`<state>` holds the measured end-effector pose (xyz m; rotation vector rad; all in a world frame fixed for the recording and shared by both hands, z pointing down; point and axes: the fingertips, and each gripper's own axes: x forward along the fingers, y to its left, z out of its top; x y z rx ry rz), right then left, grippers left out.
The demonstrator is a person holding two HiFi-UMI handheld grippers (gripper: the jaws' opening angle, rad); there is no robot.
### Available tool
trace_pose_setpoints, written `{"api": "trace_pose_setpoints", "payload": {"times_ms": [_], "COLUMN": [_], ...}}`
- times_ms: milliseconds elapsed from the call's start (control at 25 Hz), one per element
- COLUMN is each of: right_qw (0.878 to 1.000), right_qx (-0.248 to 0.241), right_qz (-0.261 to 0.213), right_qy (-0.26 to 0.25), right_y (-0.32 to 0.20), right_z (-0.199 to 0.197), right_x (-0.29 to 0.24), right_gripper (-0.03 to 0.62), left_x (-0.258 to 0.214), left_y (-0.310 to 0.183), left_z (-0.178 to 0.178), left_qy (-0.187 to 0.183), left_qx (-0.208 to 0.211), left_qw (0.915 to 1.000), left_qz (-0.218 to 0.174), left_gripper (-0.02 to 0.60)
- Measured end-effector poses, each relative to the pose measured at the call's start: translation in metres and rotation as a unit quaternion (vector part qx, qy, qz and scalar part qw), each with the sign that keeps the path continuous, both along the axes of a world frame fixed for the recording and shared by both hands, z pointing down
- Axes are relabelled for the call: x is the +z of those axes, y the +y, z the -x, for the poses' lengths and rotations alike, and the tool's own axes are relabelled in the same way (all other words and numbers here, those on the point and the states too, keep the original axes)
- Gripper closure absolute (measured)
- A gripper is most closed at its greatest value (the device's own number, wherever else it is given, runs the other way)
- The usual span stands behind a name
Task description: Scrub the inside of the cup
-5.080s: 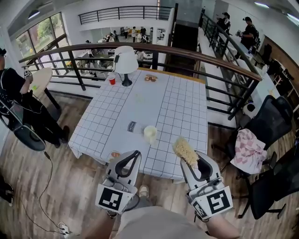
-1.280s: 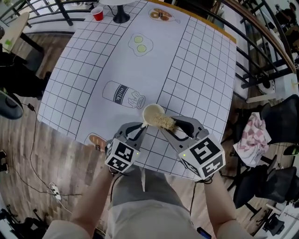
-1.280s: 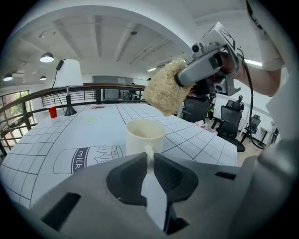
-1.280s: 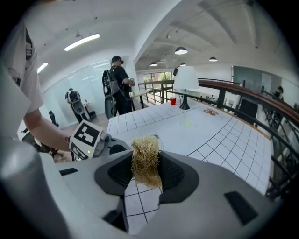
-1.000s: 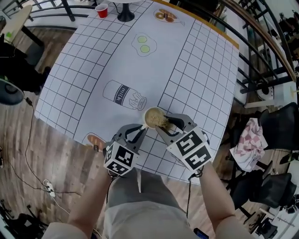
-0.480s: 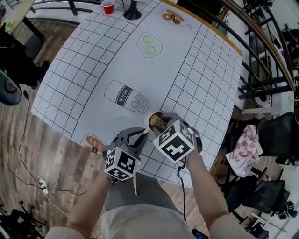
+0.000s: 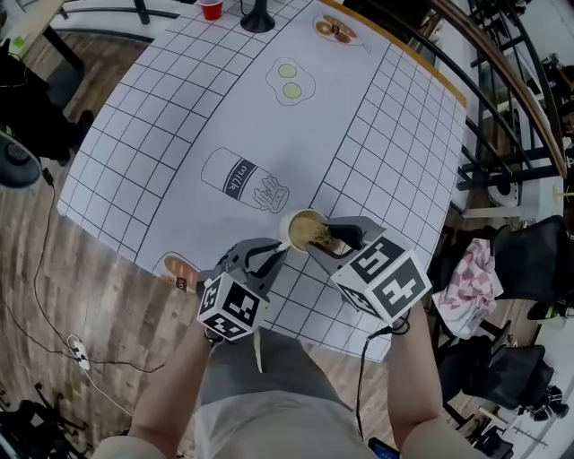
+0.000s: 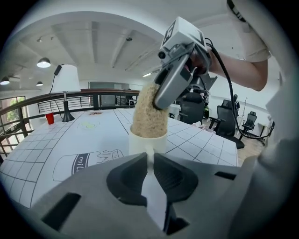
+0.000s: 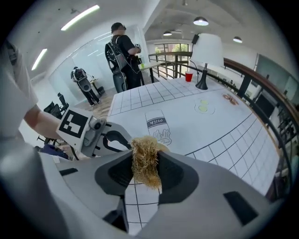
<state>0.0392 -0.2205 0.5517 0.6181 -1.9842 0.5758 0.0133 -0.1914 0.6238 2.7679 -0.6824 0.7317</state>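
Observation:
A cream cup [image 7: 303, 229] stands on the gridded tablecloth near the table's front edge. My left gripper [image 7: 278, 252] is shut on a thin white part of the cup [image 8: 147, 141] at its near side. In the left gripper view the jaws [image 8: 150, 158] meet on that strip. A tan fibrous scrubber [image 7: 314, 232] sits down in the cup's mouth and fills it [image 8: 149, 112]. My right gripper [image 7: 330, 238] is shut on the scrubber [image 9: 145, 161] and slants in from the right. Behind the scrubber, the cup's inside is hidden.
The tablecloth [image 7: 377, 134] carries printed pictures, a milk bottle [image 7: 240, 179] and eggs [image 7: 290, 81]. A red cup [image 7: 210, 9] and a lamp base [image 7: 257, 18] stand at the far end. Chairs with a pink cloth [image 7: 466, 287] stand right. People [image 9: 122, 51] stand beyond the table.
The right gripper tipped steeply over the cup half a second ago and has now leaned back to the right, with the scrubber still in the cup. The left gripper has kept its hold.

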Motion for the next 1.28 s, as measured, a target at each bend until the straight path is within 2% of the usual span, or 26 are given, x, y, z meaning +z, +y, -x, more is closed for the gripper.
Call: {"api": "trace_pose_setpoints", "payload": {"times_ms": [200,320,480,640,800,920,1040,1160,1280], "right_qw": [0.996,0.993,0.991,0.993,0.998,0.999,0.997,0.992,0.987], "right_qx": [-0.031,-0.048,-0.063,-0.067,-0.042,-0.035,-0.052,-0.084,-0.093], "right_qz": [-0.024,-0.032,-0.012,0.014,0.039,0.004,-0.049,-0.06,-0.067], "right_qy": [0.081,0.101,0.115,0.098,0.026,0.001,0.032,0.078,0.116], "right_y": [-0.002,-0.01,-0.011,-0.005,0.001,0.002,0.001,0.0,-0.006], "right_z": [-0.005,-0.004,-0.002,0.004,0.001,-0.001,-0.007,-0.007,-0.005], "right_x": [0.01,0.025,0.051,0.065,0.046,0.004,-0.025,-0.008,0.013], "right_gripper": [0.462,0.462,0.461,0.468,0.468,0.468,0.467,0.467,0.465], "left_x": [0.0,0.0,-0.001,0.0,0.002,0.001,0.001,0.0,-0.001], "left_y": [0.003,0.002,0.002,0.003,0.003,0.002,0.003,0.003,0.003], "left_z": [-0.001,-0.001,-0.001,-0.001,-0.001,-0.001,-0.005,-0.003,-0.004], "left_qy": [-0.006,-0.006,0.003,0.002,-0.008,-0.005,0.0,0.001,0.0], "left_qx": [0.008,0.007,0.006,0.007,0.004,0.003,0.006,0.007,0.005], "left_qw": [0.9999,1.0,1.0,0.9999,0.9999,1.0,1.0,1.0,1.0], "left_qz": [0.005,0.004,0.004,0.008,0.011,0.006,0.003,0.002,-0.003], "left_gripper": [0.529,0.529,0.529,0.529,0.529,0.529,0.529,0.529,0.529]}}
